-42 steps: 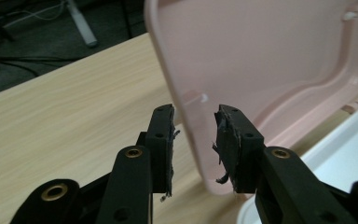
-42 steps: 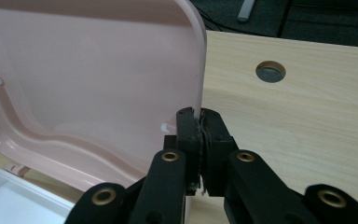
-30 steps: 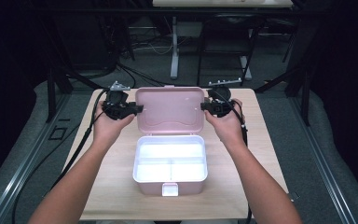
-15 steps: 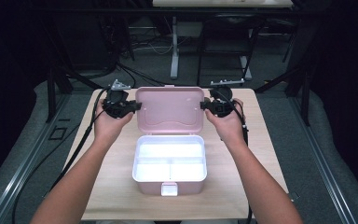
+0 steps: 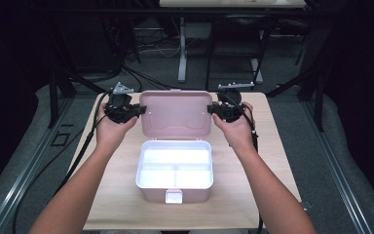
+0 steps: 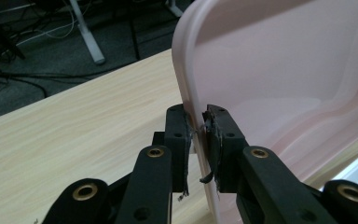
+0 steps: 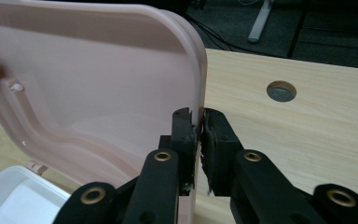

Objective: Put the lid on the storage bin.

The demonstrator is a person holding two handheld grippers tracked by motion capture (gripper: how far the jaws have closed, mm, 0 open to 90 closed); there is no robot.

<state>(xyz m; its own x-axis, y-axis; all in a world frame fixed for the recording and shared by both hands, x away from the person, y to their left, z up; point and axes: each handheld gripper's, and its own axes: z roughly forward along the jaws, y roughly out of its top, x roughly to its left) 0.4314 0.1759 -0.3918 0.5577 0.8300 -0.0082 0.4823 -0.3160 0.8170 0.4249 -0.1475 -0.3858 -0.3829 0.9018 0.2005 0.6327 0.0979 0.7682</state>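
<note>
Both tools clamped on the lid (image 5: 175, 114): left tool (image 5: 140, 109) on its left edge, right tool (image 5: 211, 109) on its right. Lid upright behind the box (image 5: 174, 170), barely changed from before.

lid (image 5: 175, 113): pale pink | box (image 5: 174, 170): pink, white inside | table (image 5: 253, 195): light woodgrain | tongs (image 6: 196, 140): black

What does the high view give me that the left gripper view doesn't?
The high view alone shows the open white box base with its divided tray, the right gripper pinching the lid's other side edge, and both forearms. The left gripper view alone shows, close up, the pads shut on the lid's thin rim. Both show the pink lid raised, the left gripper on its edge, and the wooden table.
</note>
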